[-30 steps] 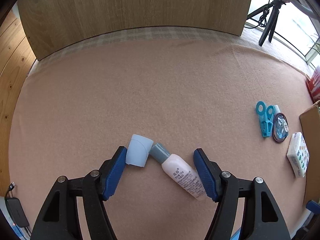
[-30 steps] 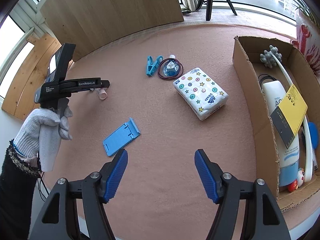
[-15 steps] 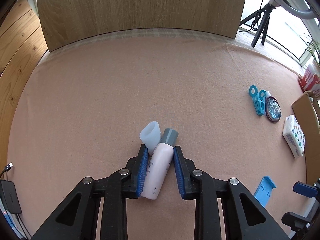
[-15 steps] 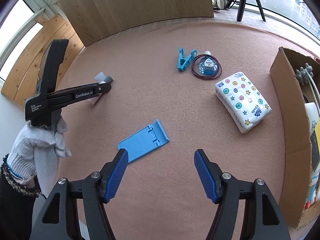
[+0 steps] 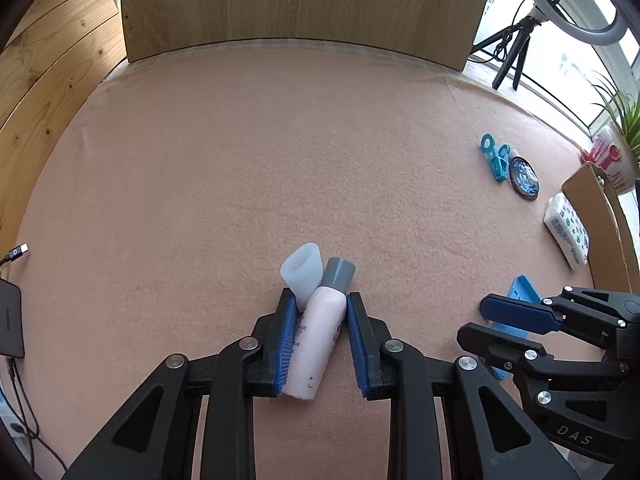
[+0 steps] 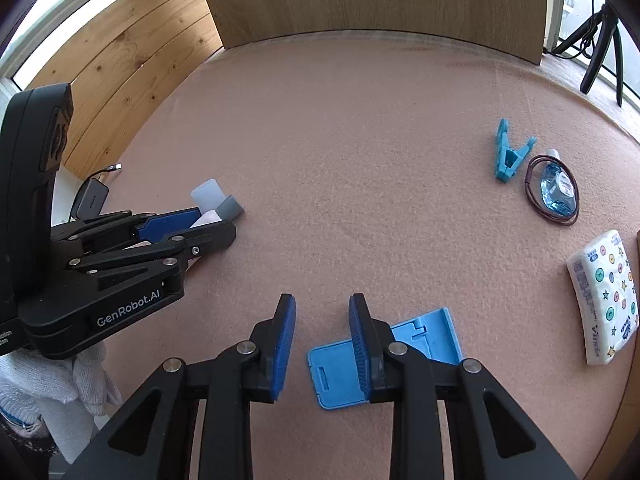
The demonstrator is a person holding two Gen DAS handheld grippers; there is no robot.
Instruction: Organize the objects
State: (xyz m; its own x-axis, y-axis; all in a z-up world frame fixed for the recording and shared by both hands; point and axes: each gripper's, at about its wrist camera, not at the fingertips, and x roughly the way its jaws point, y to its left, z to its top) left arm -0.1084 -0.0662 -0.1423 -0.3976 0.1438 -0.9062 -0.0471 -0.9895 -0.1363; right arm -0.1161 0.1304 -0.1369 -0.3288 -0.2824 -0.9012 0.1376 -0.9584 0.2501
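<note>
A pink bottle [image 5: 316, 340] with a grey cap lies on the pink felt table, and my left gripper [image 5: 321, 297] is shut on its body. A loose translucent cap [image 5: 302, 270] leans against the bottle's neck just past the left pad. From the right wrist view, the left gripper [image 6: 216, 224] shows at the left with the bottle in its jaws. My right gripper [image 6: 322, 300] is closing over a flat blue phone stand [image 6: 420, 340]. Its right finger covers part of the stand. The stand's left edge lies between the pads, which do not press on it.
A blue clip [image 6: 506, 156], a small blue bottle ringed by a hair band [image 6: 556, 192] and a tissue pack [image 6: 604, 296] lie to the right. A cardboard box [image 5: 600, 216] stands at the right edge, a black hub [image 5: 10, 320] at the left. A gloved hand [image 6: 80, 380] holds the left gripper.
The left gripper shut on the pink bottle and turned it upright in view. The right gripper came down toward the blue stand and its jaws narrowed.
</note>
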